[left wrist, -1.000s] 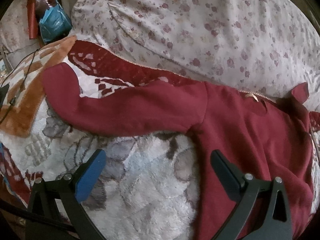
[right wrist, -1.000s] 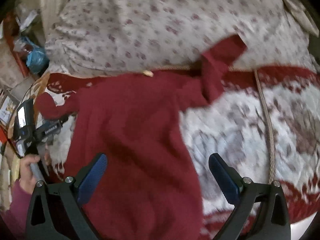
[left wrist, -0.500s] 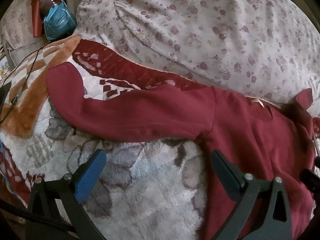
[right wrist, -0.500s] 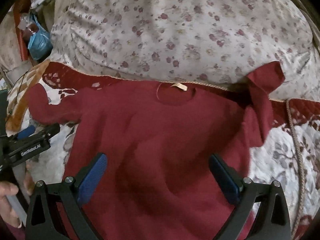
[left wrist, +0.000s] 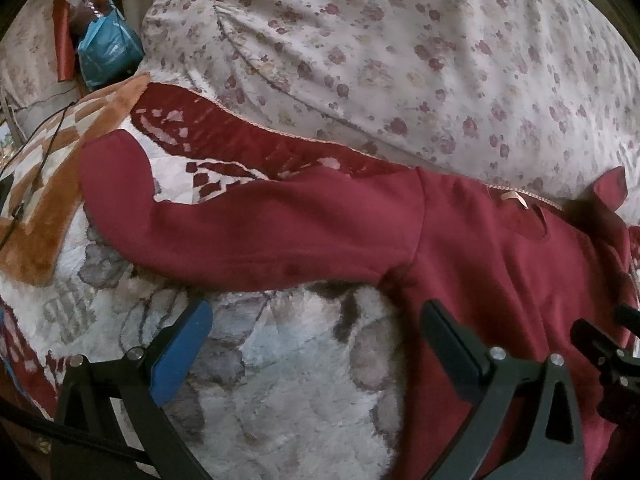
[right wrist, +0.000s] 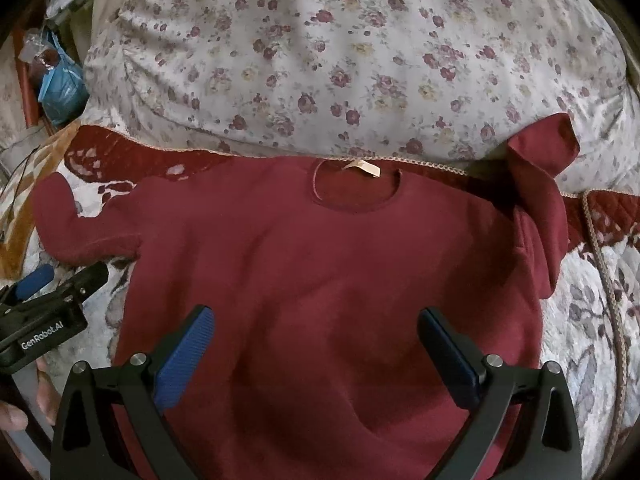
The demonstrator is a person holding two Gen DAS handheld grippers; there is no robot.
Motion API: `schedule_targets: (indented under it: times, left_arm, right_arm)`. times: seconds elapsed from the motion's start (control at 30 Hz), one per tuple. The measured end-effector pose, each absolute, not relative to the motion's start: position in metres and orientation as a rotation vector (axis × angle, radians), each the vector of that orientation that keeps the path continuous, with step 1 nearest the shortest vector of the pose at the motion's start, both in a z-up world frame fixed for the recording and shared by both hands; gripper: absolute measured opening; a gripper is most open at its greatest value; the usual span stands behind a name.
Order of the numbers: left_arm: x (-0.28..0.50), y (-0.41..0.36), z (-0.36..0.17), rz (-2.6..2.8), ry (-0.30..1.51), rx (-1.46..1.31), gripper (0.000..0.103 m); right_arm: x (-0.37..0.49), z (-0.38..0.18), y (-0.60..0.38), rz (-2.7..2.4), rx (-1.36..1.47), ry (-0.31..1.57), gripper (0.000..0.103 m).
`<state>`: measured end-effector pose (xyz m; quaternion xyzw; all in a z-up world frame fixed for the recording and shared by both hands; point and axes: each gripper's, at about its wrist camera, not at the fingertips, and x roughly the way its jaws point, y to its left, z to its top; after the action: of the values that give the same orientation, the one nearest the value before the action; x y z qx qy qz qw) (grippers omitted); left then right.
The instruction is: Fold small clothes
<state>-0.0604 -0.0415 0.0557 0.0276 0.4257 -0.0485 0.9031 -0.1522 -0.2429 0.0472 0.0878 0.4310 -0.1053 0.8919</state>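
A small dark-red sweater (right wrist: 320, 264) lies face up on a plush patterned blanket (left wrist: 280, 380), its neckline and tag (right wrist: 362, 168) toward the far side. Its left sleeve (left wrist: 248, 232) stretches out flat to the left. The right sleeve (right wrist: 540, 200) is bent, its cuff resting against the floral bedding. My left gripper (left wrist: 316, 332) hangs open over the blanket just below the left sleeve, holding nothing. My right gripper (right wrist: 316, 340) is open above the sweater's lower body, empty. The left gripper (right wrist: 44, 304) also shows at the left edge of the right wrist view.
A large floral duvet (right wrist: 340, 52) bulges behind the sweater. A blue plastic bag (left wrist: 108, 52) and clutter sit at the far left, beside an orange-and-white blanket (left wrist: 44, 200) with a thin black cable. A braided cord (right wrist: 604, 264) runs along the blanket at right. A hand (right wrist: 24, 408) holds the left gripper.
The right gripper has swung left, from over the right sleeve and blanket to centred over the sweater body. The left gripper has edged forward toward the left sleeve. Both stayed open.
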Motion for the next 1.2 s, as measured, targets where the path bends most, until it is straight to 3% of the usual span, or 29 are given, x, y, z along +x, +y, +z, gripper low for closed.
schedule_targets:
  times: [1.2]
  left_arm:
    - [-0.057,-0.036,0.056,-0.069,0.865,0.049,0.103]
  right_arm:
    - [-0.144,0.032,-0.240,-0.208,0.194,0.927,0.103]
